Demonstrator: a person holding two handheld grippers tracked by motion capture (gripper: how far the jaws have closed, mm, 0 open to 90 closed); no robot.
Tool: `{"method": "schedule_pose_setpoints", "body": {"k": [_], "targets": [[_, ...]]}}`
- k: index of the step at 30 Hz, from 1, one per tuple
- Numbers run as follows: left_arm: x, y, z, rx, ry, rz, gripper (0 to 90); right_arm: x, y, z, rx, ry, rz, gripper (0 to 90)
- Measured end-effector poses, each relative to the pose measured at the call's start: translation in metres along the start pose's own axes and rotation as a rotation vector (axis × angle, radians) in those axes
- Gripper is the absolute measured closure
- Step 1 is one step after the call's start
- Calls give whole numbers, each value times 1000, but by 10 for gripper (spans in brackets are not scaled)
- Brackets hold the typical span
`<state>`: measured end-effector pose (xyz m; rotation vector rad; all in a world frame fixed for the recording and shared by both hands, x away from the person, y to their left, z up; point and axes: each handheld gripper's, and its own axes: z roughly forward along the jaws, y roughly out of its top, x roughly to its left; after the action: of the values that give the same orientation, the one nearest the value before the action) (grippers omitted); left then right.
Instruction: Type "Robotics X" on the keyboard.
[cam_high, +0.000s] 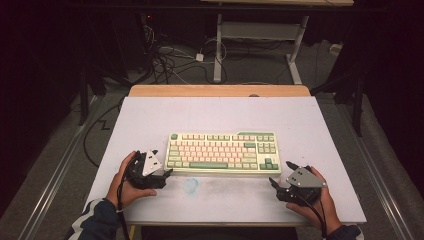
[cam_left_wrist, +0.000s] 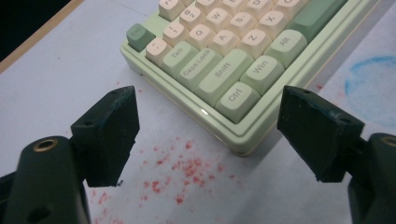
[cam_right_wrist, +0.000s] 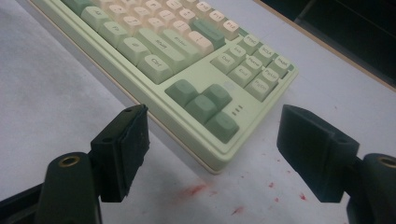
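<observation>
High view: the keyboard (cam_high: 222, 153) lies at the centre of the frame on the white table (cam_high: 150, 115). My left gripper (cam_high: 161, 163), lower left, sits just beside the keyboard's near left corner; my right gripper (cam_high: 281, 173), lower right, sits just beside its near right corner. Left gripper view: my jaws stand wide apart and hold nothing, the Ctrl corner of the keyboard (cam_left_wrist: 233, 70) between and beyond them, red specks (cam_left_wrist: 187, 168) on the table below. Right gripper view: my jaws are likewise wide and empty, framing the arrow-key corner (cam_right_wrist: 205, 107).

High view overhead, far; gripper views close, sharing keyboard (cam_high: 222, 152)
</observation>
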<state>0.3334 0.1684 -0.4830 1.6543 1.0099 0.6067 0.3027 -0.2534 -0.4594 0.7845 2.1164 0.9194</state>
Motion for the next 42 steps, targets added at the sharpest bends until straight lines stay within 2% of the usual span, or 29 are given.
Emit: {"method": "schedule_pose_setpoints", "body": {"k": [2, 7, 10, 13, 15, 18, 24, 32, 42], "targets": [[1, -3, -3, 9, 7, 1, 199, 0, 0, 0, 1, -1, 0, 264], [3, -7, -6, 21, 24, -29, 225, 0, 0, 0, 1, -2, -2, 264], [4, -9, -8, 41, 37, -25, 319, 0, 0, 1, 4, -2, 0, 264], [6, -8, -8, 53, 32, -45, 439, -1, 0, 1, 5, -2, -1, 264], [7, -7, -9, 67, 10, -62, 529, -1, 0, 1, 6, -1, -2, 264], [7, -7, -9, 84, 2, -64, 677, -1, 0, 1, 6, -1, -4, 264], [5, 0, -8, 89, -23, -55, 869, 0, 0, 1, 8, -2, -6, 265], [-1, 25, 8, 64, -65, -87, 873, 2, 1, 3, 13, 3, -11, 267], [-22, 43, 45, 103, -121, -51, 873, 2, 0, 4, 17, 4, -11, 267]]}}
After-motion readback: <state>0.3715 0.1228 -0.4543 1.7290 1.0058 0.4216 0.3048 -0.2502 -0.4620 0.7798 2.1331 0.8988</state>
